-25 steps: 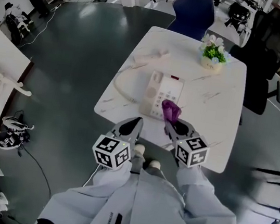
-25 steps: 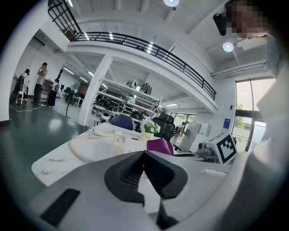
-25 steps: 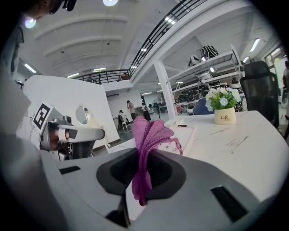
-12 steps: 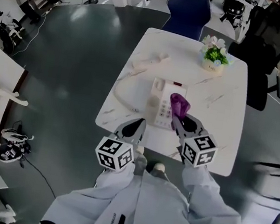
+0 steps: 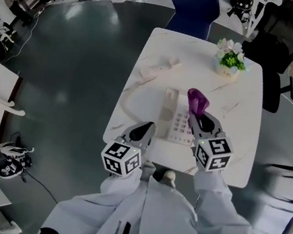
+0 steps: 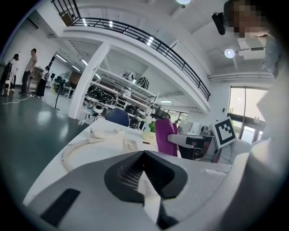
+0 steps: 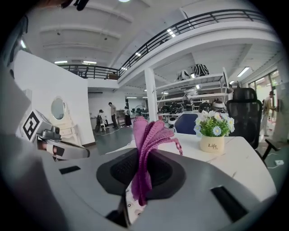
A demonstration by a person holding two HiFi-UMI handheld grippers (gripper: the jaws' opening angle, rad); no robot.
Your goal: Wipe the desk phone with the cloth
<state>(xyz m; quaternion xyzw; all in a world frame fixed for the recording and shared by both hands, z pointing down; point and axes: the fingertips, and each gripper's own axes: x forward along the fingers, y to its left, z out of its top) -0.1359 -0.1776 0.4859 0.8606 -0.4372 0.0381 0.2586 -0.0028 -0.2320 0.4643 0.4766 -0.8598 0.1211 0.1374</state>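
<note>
Open office hall, white table, black office chair, mezzanine railing, storage shelves.

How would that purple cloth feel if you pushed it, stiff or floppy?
Probably floppy: the cloth bunches into soft folds where the right gripper pinches it. Likely light too, since that one pinch holds it up.

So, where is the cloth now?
In the head view the cloth is right of centre, clamped in the right hand-held gripper, over the right edge of the phone.

The right gripper hides the desk phone's right edge.
</note>
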